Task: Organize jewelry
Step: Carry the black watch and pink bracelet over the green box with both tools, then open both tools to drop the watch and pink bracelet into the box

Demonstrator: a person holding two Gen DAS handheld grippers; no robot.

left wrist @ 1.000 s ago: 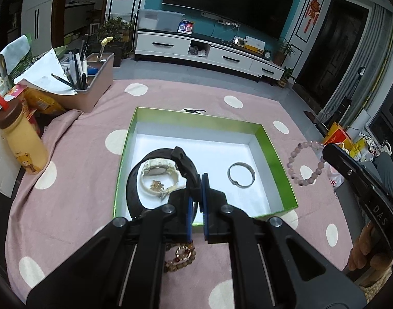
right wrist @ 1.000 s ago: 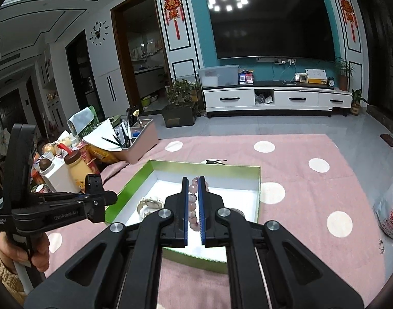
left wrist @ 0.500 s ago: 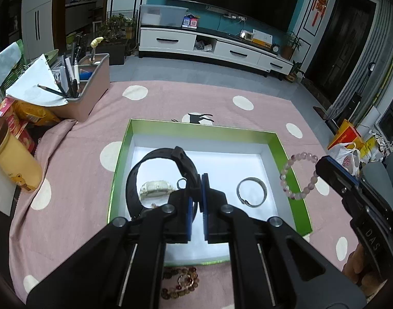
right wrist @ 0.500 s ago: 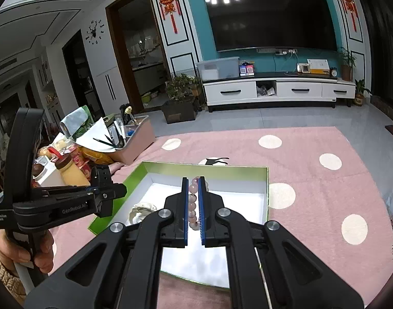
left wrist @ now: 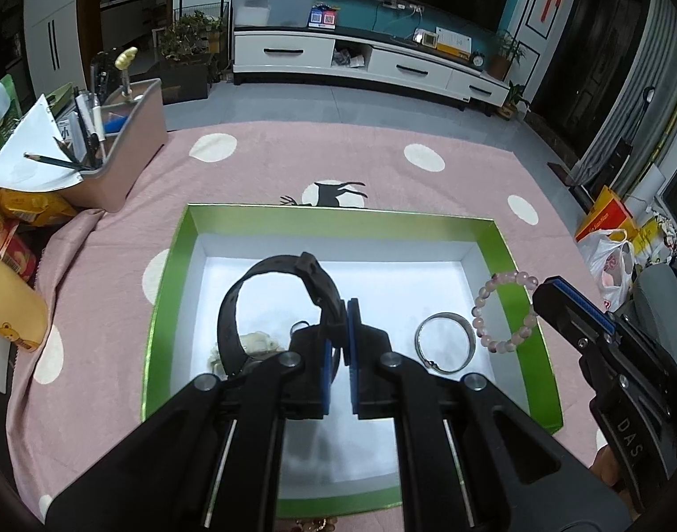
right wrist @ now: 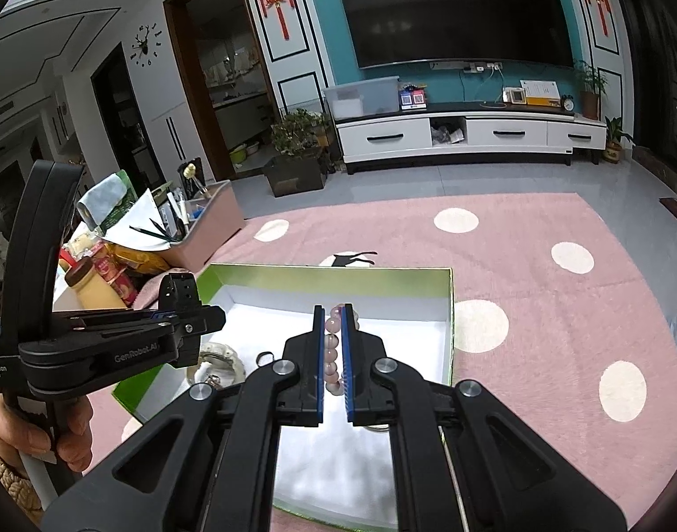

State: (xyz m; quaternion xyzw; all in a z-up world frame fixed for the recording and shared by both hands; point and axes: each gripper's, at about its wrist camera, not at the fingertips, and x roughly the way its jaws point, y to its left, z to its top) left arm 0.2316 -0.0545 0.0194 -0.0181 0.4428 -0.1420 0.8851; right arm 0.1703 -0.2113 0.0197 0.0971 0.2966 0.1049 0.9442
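Observation:
A green-walled box (left wrist: 529, 301) with a white floor lies on the pink dotted cloth. My left gripper (left wrist: 340, 310) is shut on a black watch strap (left wrist: 249, 283) and holds it above the box's left half. My right gripper (right wrist: 331, 317) is shut on a pink bead bracelet (right wrist: 331, 346), which hangs over the box's right side in the left wrist view (left wrist: 504, 310). In the box lie a silver bangle (left wrist: 444, 343) and a white watch (left wrist: 260, 341). The box (right wrist: 449, 310) and the white watch (right wrist: 216, 354) also show in the right wrist view.
A pink bin of pens (left wrist: 116, 150) stands at the far left of the cloth, with snack packets (left wrist: 23, 208) and a yellow bottle (left wrist: 10, 306) beside it. A brown bead bracelet (left wrist: 314, 523) lies in front of the box. Bags (left wrist: 608, 261) sit off the cloth's right edge.
Both grippers have moved forward over the box. The pink bracelet came in from beyond the right wall to above the box's right side. The black strap moved further over the white watch.

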